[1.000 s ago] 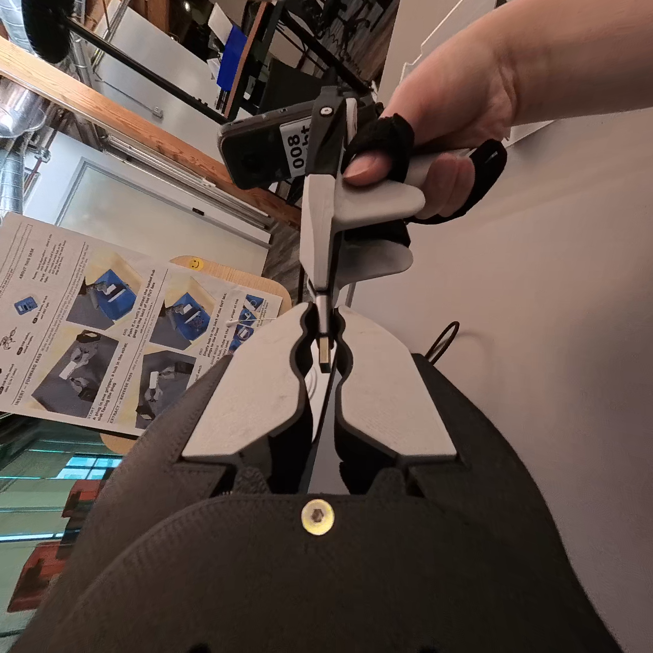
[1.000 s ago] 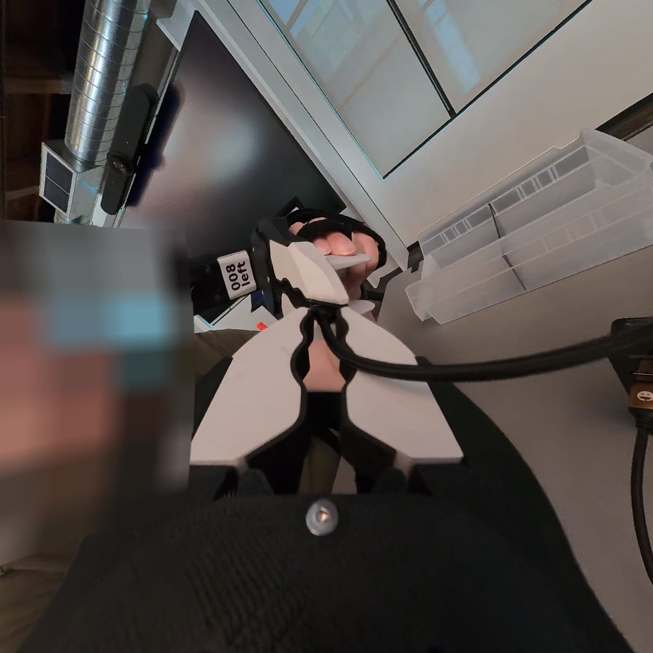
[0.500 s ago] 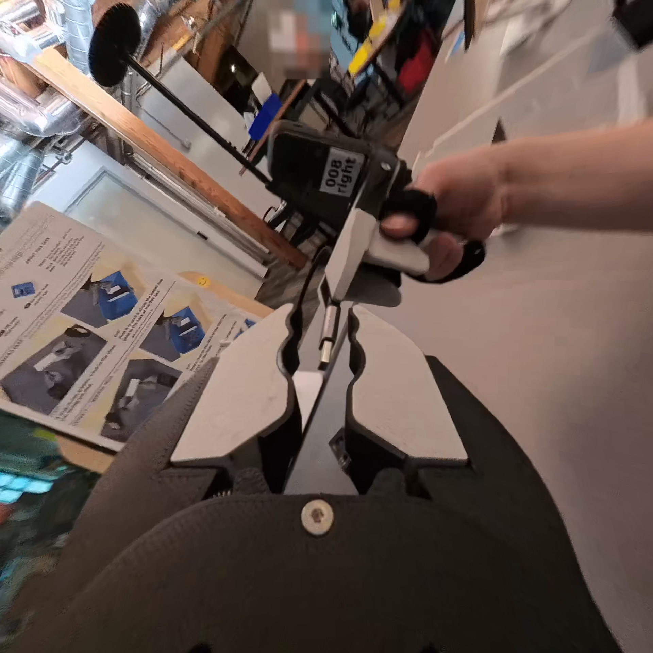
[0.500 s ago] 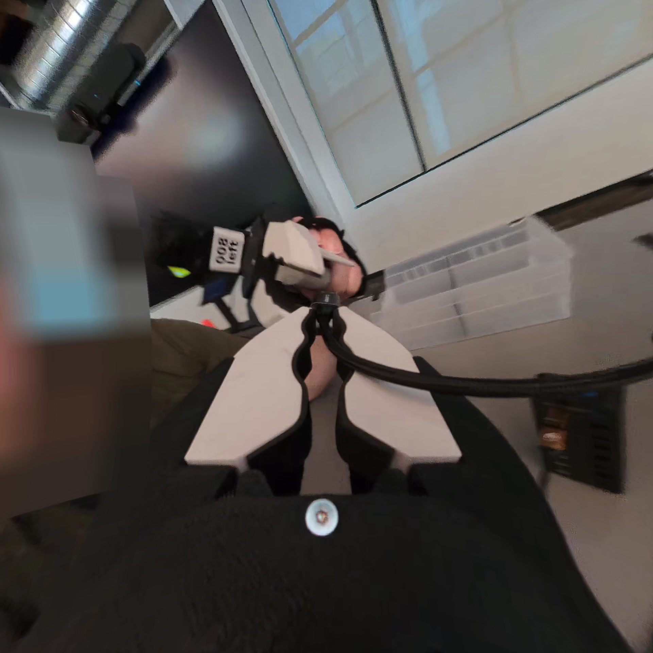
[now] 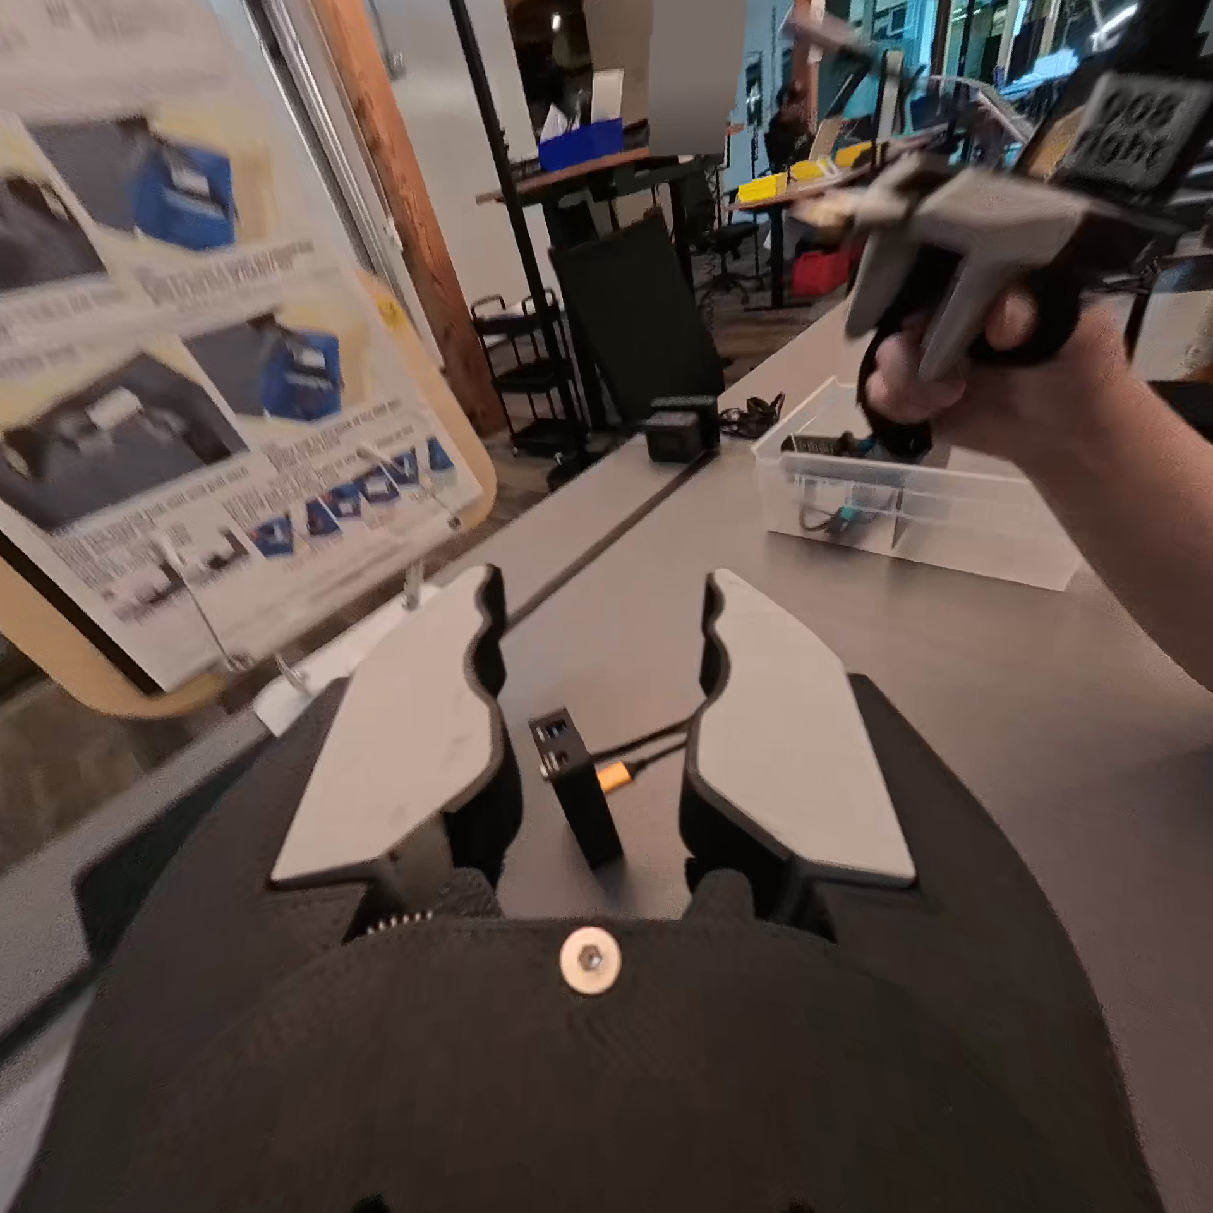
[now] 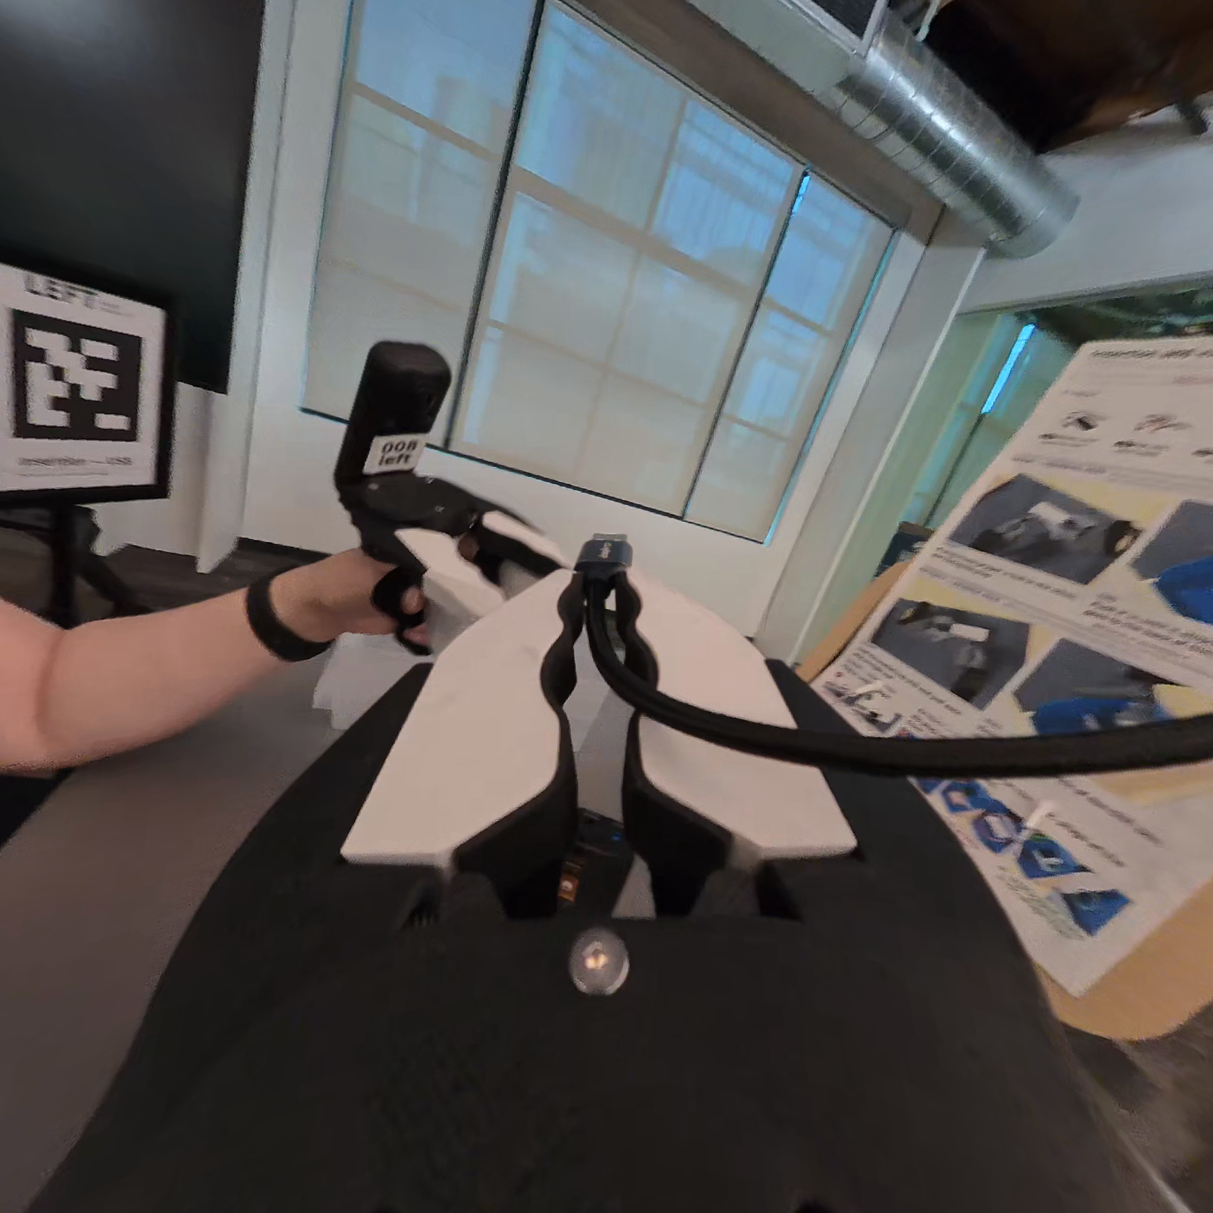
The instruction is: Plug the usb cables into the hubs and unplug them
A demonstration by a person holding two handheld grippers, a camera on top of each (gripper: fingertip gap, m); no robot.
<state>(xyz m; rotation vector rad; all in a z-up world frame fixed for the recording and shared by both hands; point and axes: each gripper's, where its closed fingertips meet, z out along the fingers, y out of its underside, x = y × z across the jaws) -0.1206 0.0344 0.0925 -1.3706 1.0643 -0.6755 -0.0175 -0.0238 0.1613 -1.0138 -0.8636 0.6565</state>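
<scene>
Left gripper [image 5: 600, 610]: jaws spread, empty; hub [image 5: 576, 787] lies between them.
Right gripper [image 6: 600, 584]: clenched on cable [image 6: 820, 735].
Beside: clear bin [image 5: 919, 499], poster [image 5: 216, 407].

Grey table [image 5: 952, 689] with dark seam across top; clear plastic bin [image 5: 919, 518] on far side; small black box [image 5: 679, 430] beyond it. Wooden post [image 5: 407, 216] behind instruction board [image 5: 216, 420], board blurred. Black wire cart [image 5: 525, 367] on floor; desks [image 5: 591, 170] further back, blue box [image 5: 581, 144] on one. Large gridded window [image 6: 591, 276], daylight pale blue; silver duct [image 6: 952, 125] along ceiling; black-and-white marker sign [image 6: 79, 387] on stand; white wall [image 6: 1083, 216].
</scene>
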